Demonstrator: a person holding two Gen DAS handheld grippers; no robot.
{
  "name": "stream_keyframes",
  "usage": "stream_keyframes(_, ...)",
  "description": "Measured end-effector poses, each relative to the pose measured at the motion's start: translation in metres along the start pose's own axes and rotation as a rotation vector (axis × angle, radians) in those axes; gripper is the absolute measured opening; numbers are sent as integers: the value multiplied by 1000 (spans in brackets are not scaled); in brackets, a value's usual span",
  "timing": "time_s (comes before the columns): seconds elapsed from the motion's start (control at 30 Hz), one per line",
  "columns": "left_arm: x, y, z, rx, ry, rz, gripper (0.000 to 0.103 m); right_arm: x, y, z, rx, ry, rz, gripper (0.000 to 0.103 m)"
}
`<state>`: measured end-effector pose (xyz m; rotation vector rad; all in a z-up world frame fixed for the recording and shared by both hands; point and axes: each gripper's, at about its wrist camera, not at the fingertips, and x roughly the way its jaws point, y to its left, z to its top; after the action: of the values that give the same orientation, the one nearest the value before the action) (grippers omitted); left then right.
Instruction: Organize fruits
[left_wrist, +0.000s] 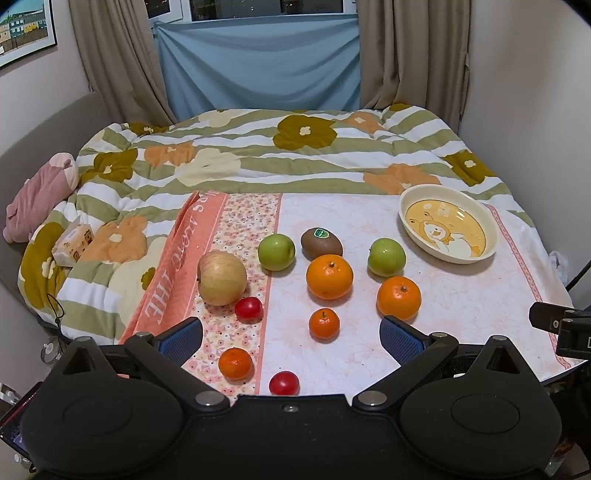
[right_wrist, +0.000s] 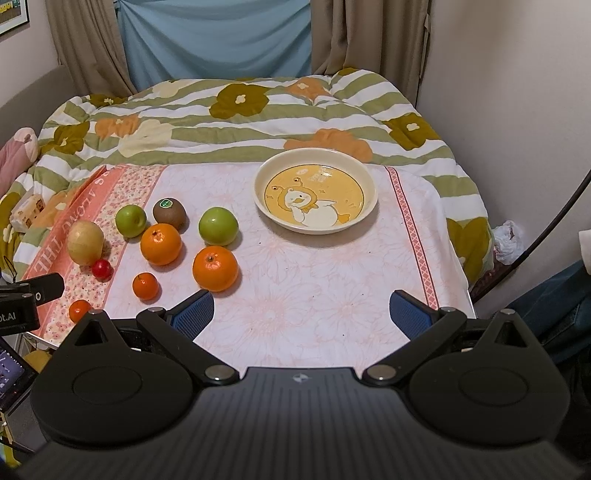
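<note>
Hovering spread and empty: left gripper over scattered oranges, apples, kiwi; small round orange mandarin between its fingers. Right gripper likewise spread, cream duck-print ceramic bowl ahead.

A home bedroom. A bed under a green-striped quilt with big flower prints fills the room, backed by beige curtains and a framed picture. A pink plush toy lies at its edge.
</note>
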<state>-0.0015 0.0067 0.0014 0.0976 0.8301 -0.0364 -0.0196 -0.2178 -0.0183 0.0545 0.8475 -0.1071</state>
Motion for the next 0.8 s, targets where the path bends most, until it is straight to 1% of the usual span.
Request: stream_keyframes(0.8,-4,-2,3,-1,-8,4,103,-2,-2,1,2,-5,2,103)
